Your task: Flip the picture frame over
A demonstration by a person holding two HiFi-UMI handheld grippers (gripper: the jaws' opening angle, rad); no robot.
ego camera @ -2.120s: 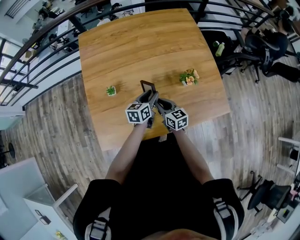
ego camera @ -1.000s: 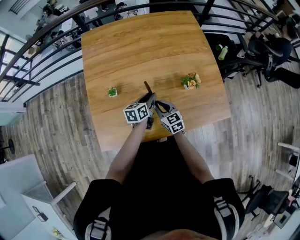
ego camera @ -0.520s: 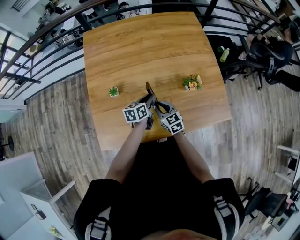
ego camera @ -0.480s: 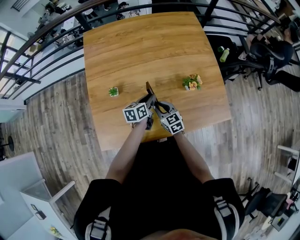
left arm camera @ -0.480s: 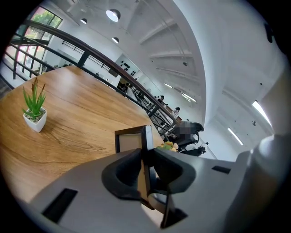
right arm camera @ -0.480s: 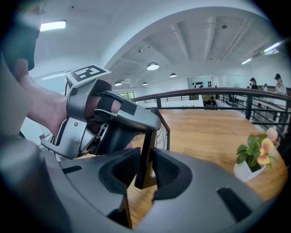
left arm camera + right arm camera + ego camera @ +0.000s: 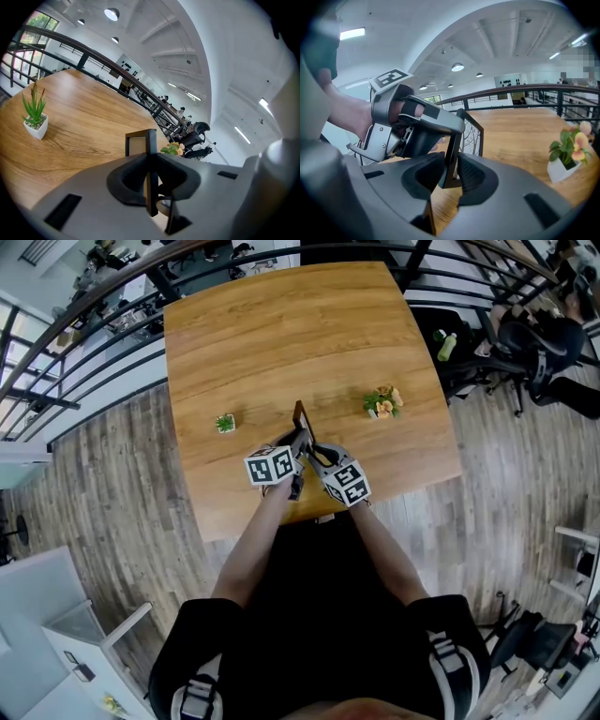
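Note:
A dark-edged picture frame [image 7: 299,416] stands on edge near the front of the wooden table [image 7: 281,324], with both grippers at its near end. In the left gripper view its thin edge [image 7: 150,140] runs between the pads of my left gripper [image 7: 150,164]. Those jaws have just been closing and now press on it. In the right gripper view the frame [image 7: 471,133] shows a tree print. My right gripper [image 7: 449,171] clamps its lower corner, its jaws having eased a little wider. The left gripper [image 7: 417,124] and the hand holding it fill the left of that view.
A small green plant in a white pot [image 7: 224,423] stands left of the frame. A pot of orange flowers [image 7: 380,401] stands to its right. A black railing [image 7: 84,306] runs behind the table. Office chairs [image 7: 525,334] stand at the right.
The frame has turned from showing a broad face to standing edge-on, upright. Both grippers stayed almost where they were at its near end.

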